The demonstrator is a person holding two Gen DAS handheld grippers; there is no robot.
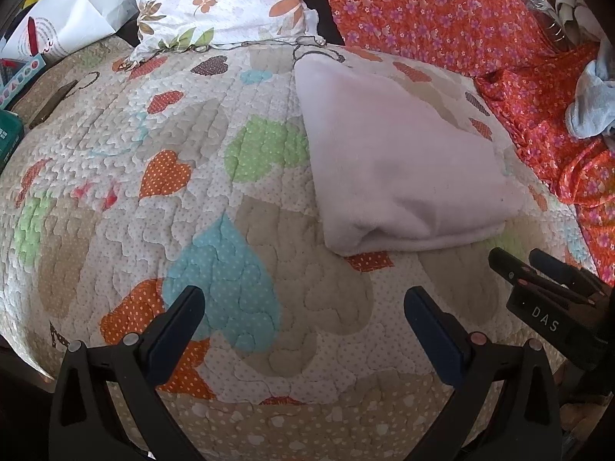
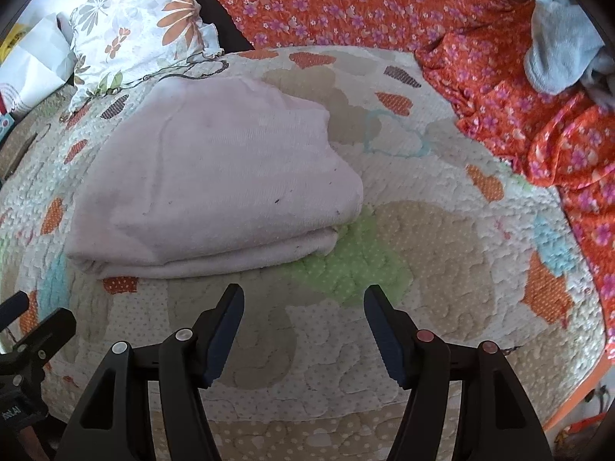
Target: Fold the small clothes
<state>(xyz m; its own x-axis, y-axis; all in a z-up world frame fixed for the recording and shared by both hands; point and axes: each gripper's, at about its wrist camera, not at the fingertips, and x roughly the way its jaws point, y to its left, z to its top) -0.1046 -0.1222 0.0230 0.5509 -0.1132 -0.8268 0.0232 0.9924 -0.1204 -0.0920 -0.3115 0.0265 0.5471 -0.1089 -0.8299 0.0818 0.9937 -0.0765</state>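
Hovering spread and empty near the quilt's [image 1: 238, 230] front edge: left gripper [image 1: 303, 307], right gripper [image 2: 303, 303]; folded pink cloth [image 2: 215, 176] lying beyond.

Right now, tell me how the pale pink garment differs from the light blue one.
The pale pink garment lies folded flat in neat layers; the light blue garment sits crumpled in a heap. The pink one rests on the heart-patterned quilt, just beyond both grippers; the blue one lies far off on the orange floral fabric. Both look soft and pale, and neither is held.
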